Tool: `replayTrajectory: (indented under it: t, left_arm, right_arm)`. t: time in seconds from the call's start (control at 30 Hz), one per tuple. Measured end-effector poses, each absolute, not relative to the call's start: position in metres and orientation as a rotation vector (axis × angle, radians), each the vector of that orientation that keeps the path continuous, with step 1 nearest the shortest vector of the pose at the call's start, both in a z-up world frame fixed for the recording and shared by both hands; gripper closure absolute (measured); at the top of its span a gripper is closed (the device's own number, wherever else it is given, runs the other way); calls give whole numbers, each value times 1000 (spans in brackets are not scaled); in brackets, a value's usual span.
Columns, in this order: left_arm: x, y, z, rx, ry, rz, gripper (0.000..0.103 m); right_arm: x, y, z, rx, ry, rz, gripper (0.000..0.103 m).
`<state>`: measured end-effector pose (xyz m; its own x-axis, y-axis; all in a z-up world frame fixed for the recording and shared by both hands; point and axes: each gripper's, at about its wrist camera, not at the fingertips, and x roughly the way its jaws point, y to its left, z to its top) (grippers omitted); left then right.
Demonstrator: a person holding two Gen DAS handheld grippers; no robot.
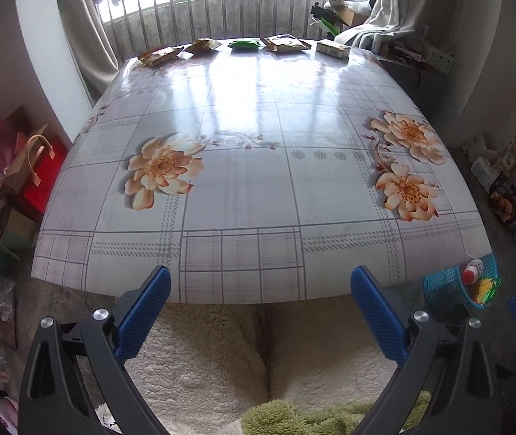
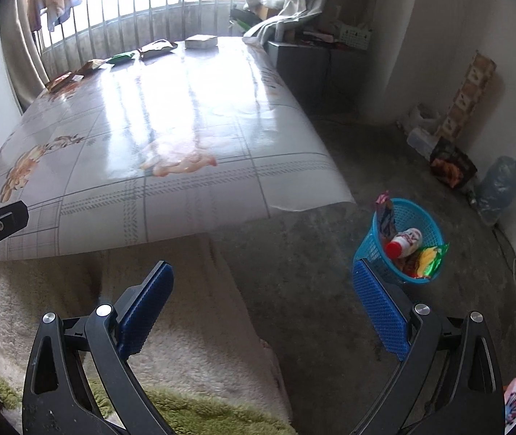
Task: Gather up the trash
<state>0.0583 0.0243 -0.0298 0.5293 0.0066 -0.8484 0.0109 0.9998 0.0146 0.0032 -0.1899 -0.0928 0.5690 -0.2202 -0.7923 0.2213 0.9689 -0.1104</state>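
Observation:
Several snack packets lie in a row along the far edge of the flowered table [image 1: 258,188]: a brown packet [image 1: 158,55], another brown one [image 1: 203,45], a green packet [image 1: 245,44], a wide brown packet [image 1: 287,43] and a pale box [image 1: 332,48]. The same row shows in the right wrist view, with the green packet [image 2: 122,58] and the box [image 2: 202,41]. A blue basket [image 2: 403,239] on the floor to the right holds a white bottle [image 2: 404,242] and wrappers. My left gripper [image 1: 261,279] is open over the table's near edge. My right gripper [image 2: 263,272] is open, just left of the basket.
White fleece covers the person's lap below the table edge [image 1: 214,355]. Bags and a red box [image 1: 46,177] crowd the floor at left. A large water bottle [image 2: 500,188] and a dark bag [image 2: 452,168] stand by the right wall. Window bars [image 1: 221,3] close the far side.

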Motion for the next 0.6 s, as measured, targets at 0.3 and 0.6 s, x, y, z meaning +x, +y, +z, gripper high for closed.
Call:
replayTrajectory:
  t: [0.3,0.6]
  left_arm:
    - [61,10,-33,83,1028,-7,6]
    - [64,1,-32,108,1028,-22,6]
  right_arm:
    - [0,-207,-96,-4,930,-303,8]
    - [-3,-220,-96,14,929,-330,8]
